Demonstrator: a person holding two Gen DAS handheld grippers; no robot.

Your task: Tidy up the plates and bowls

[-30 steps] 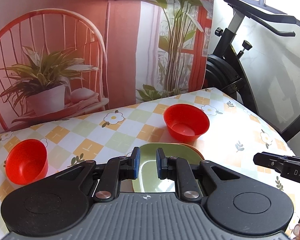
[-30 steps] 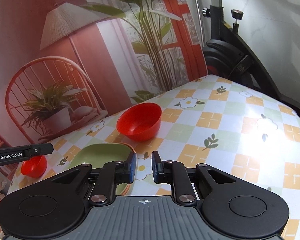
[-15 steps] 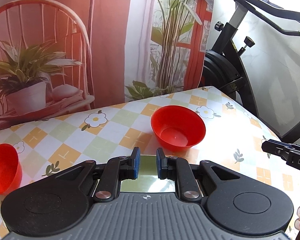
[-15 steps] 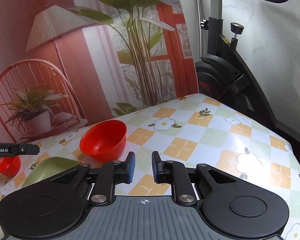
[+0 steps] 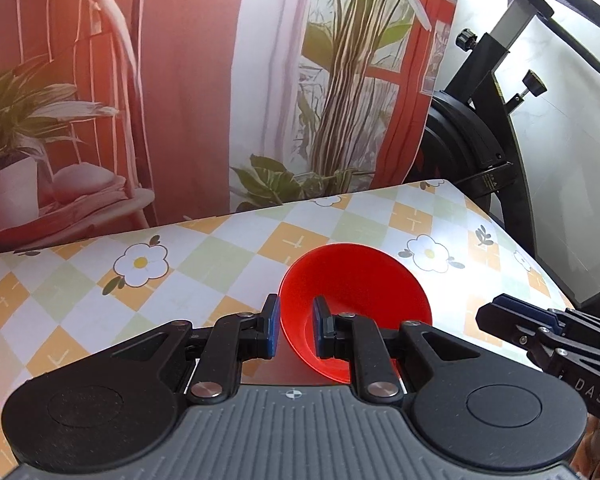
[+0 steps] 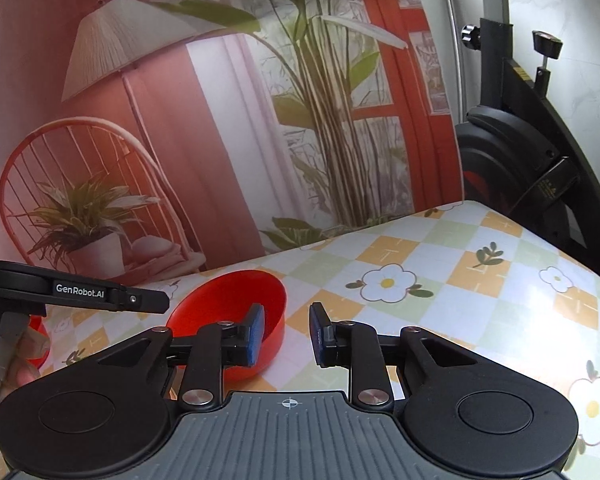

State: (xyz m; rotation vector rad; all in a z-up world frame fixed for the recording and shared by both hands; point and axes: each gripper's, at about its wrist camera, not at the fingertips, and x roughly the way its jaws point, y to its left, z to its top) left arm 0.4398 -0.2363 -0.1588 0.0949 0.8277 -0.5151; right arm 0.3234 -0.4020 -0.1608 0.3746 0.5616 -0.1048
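Red plastic bowl (image 5: pixel 356 300) on checked floral tablecloth (image 5: pixel 204 264), toward the right rear part of the table, upright. Near rim straddled by left gripper (image 5: pixel 296 330): one blue pad outside the wall, the other inside; jaws slightly parted, contact with the rim not discernible, firm hold not confirmed. Lower part of bowl hidden behind the gripper body. From the right wrist view, same bowl (image 6: pixel 228 304) partly masked by the left finger of right gripper (image 6: pixel 286 334); that gripper slightly parted, nothing between the pads, positioned just beside the bowl's right side. Second red item (image 6: pixel 38 340) at far left, mostly hidden behind the other tool; shape hard to make out. Fingertips of a hand (image 6: pixel 24 372) cut off at the frame edge. Open cloth to the right of the bowl up to the table edge; black exercise bike (image 5: pixel 480 152) close beyond that edge. Printed backdrop (image 5: pixel 180 80) directly behind the rear edge.
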